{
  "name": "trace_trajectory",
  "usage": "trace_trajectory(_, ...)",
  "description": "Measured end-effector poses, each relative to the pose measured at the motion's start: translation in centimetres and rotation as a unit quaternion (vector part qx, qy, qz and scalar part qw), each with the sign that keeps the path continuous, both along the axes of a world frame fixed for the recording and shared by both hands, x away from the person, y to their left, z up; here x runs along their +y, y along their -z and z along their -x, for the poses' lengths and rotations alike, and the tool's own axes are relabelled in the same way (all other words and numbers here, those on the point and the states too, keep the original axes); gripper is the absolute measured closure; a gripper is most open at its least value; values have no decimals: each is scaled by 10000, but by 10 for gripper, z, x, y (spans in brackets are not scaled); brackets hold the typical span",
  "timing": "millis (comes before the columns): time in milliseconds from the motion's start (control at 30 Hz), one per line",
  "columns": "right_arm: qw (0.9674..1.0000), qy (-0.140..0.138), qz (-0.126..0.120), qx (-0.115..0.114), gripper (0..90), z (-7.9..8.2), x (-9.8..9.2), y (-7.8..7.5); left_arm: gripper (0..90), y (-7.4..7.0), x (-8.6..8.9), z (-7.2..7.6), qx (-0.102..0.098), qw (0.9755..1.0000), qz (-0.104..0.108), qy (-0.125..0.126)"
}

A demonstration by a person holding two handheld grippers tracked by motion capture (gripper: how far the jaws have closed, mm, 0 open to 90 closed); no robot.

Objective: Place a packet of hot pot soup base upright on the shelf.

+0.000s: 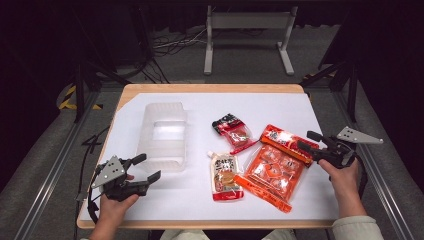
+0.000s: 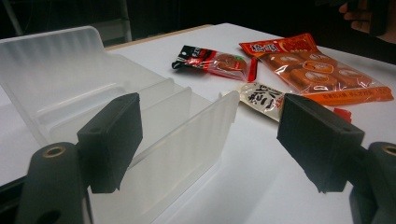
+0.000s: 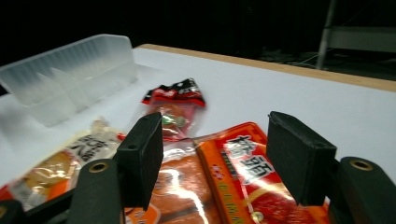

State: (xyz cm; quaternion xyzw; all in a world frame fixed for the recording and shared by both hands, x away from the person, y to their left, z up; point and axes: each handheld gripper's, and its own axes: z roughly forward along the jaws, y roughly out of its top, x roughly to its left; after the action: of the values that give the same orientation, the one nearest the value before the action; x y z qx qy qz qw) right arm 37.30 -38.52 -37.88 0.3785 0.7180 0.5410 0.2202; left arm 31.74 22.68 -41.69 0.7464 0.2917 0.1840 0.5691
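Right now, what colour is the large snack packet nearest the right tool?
Orange with a clear window, the large snack packet shows best in the high view.

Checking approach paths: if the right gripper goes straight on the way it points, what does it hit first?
Probably the big orange snack bag: it lies directly under and ahead of the open right gripper. Height above it is unclear.

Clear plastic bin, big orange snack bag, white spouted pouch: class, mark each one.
clear plastic bin (image 1: 163, 134): high view, its floor.
big orange snack bag (image 1: 273, 167): high view, clear window.
white spouted pouch (image 1: 224, 175): high view, its front.
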Motion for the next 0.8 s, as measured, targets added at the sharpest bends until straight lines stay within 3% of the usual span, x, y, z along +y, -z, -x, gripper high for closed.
trace_trajectory(33,9996,214,153,-111,377,-2,-3,1,228,0,0,0,6,10000,-12,-4)
trace_trajectory(133,9987,428,264,-61,394,-4,-6,3,227,0,0,0,6,10000,-6,-9)
trace_trajectory(167,9981,583,190,-99,403,-5,-11,6,228,0,0,0,-22,10000,-20,-6)
trace_trajectory(233,9981,602,86,-77,402,-6,-14,7,227,1,-1,1,16,10000,-8,-10)
trace_trajectory(533,9946,891,382,366,349,-17,-25,23,227,1,0,0,3,10000,-39,-12)
trace_trajectory(600,9935,940,299,560,286,-21,-27,31,227,1,-1,0,-8,10000,-48,-18)
trace_trajectory(800,9903,1028,278,891,257,-27,-33,45,227,1,-1,0,-7,10000,-55,-1)
